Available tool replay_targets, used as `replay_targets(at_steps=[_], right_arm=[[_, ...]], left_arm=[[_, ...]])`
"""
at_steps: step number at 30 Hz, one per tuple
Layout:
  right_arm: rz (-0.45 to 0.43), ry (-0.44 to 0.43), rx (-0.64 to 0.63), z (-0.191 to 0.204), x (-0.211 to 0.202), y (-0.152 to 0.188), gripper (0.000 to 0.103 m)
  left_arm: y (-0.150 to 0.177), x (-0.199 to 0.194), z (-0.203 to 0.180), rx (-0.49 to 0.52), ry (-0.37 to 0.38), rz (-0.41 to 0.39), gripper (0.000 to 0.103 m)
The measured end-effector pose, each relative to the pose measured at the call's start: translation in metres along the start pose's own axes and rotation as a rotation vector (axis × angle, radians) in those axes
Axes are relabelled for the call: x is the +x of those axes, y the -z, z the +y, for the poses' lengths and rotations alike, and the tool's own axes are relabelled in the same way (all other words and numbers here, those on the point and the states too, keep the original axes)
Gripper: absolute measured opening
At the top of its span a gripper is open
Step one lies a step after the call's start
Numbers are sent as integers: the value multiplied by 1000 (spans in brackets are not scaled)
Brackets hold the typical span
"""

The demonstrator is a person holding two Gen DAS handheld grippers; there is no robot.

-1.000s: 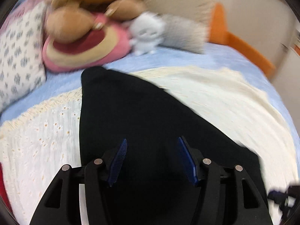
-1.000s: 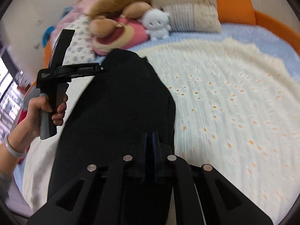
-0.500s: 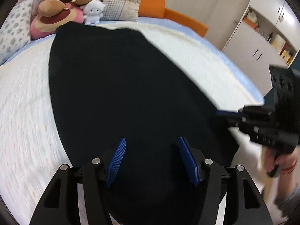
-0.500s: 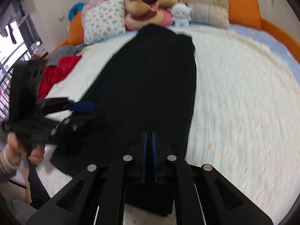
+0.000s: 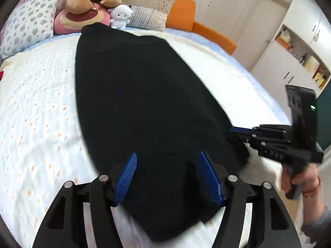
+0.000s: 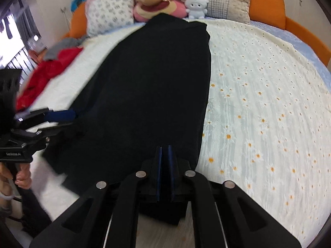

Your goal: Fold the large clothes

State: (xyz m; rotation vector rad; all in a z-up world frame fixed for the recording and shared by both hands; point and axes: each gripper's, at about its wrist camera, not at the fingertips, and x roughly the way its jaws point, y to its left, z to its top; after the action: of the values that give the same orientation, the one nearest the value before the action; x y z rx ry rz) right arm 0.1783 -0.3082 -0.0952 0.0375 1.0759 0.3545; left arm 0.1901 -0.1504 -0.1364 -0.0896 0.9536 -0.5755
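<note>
Black garment is lying lengthwise on the daisy bedspread, far end just touching the white plush toy, near end hanging over the bed edge.

Right gripper is pinching the near hem, pads together on the black cloth. Left gripper is hovering above the near edge, blue fingers spread apart, holding nothing.

Judged risks: with one corner clamped only, lifting may skew the fold; the loose left corner could sag or slide off the bed. Red clothes beside the garment could snag if the cloth is swinging that way.
</note>
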Motion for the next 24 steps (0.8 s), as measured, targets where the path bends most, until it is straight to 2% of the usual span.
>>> replay_targets(at_steps=[4,7,11,13,15,16,17,18,20,23,24], right_arm=[[14,-39,9,-4,-20,21,8],[60,-51,24,-8,-10,37,6],[53,-71,82,-16,2,45,5],[53,-58,70,-12,1,42,6],[55,-44,46,-9,-3,42,7],[58,-48,42,-8,-7,43,9],[58,-59,43,-9,-11,43,18],[45,-77,56,-12,-21,43,37],[27,-88,78,-19,-33,44,59],[14,-144,127,-34,-50,44,59],[25,-210,185,-45,-51,43,59]], left_arm=[[23,-18,1,-14,29,21,69],[36,-14,4,-10,3,38,69],[38,1,1,-3,-24,60,70],[40,-1,-9,35,-47,53,74],[36,-8,-10,43,-26,52,75],[35,-13,-9,29,-1,51,77],[35,-20,-5,7,36,53,79],[35,-30,3,-29,81,55,82],[37,-43,16,-81,130,54,86],[45,-52,39,-188,240,89,87],[48,-50,47,-241,302,114,88]])
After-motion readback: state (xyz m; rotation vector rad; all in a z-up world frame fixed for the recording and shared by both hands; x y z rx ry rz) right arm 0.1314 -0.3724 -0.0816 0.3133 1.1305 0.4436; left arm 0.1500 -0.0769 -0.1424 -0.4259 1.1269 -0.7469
